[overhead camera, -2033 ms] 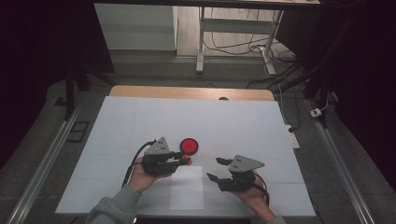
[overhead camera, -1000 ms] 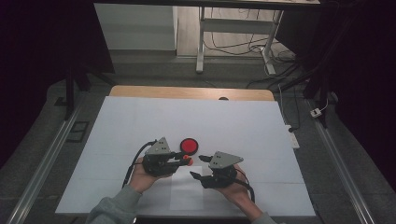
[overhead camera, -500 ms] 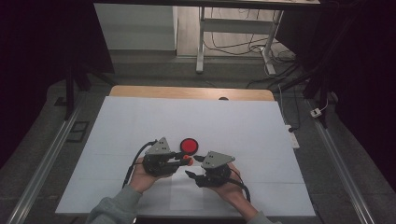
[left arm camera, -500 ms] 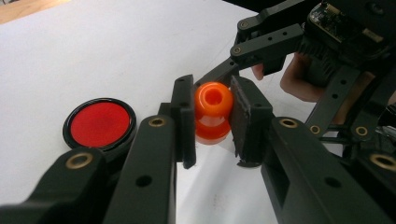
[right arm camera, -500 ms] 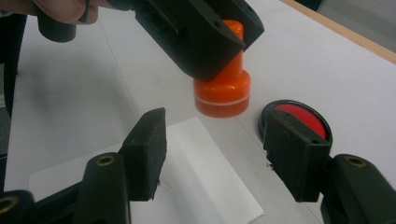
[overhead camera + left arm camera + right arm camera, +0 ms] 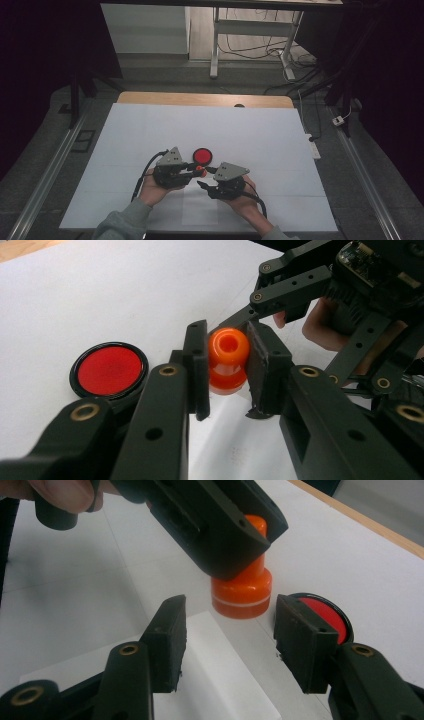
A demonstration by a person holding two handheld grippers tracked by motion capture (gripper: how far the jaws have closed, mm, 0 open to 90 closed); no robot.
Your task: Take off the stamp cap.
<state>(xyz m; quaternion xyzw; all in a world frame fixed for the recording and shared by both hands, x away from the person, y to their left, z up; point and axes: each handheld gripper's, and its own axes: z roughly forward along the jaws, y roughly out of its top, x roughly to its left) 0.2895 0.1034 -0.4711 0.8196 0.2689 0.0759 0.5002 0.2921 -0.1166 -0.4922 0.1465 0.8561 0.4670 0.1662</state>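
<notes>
Left hand-held gripper [image 6: 227,372] was clamped tight on the knob of a little orange stamp [image 6: 228,360], holding it upright just above the white sheet on the table [image 6: 250,130], right beside a round red ink pad [image 6: 202,156]. Right hand-held gripper [image 6: 227,630] had its jaws closing in around the stamp's base but not touching it yet, so nothing grasped there. Couldn't make out any brand or writing on the stamp or pad

Stamp [image 6: 228,360] between left claw [image 6: 227,371] pads, round pad [image 6: 108,370] just left (on the table [image 6: 150,130]), right claw [image 6: 227,640] nearby
</notes>
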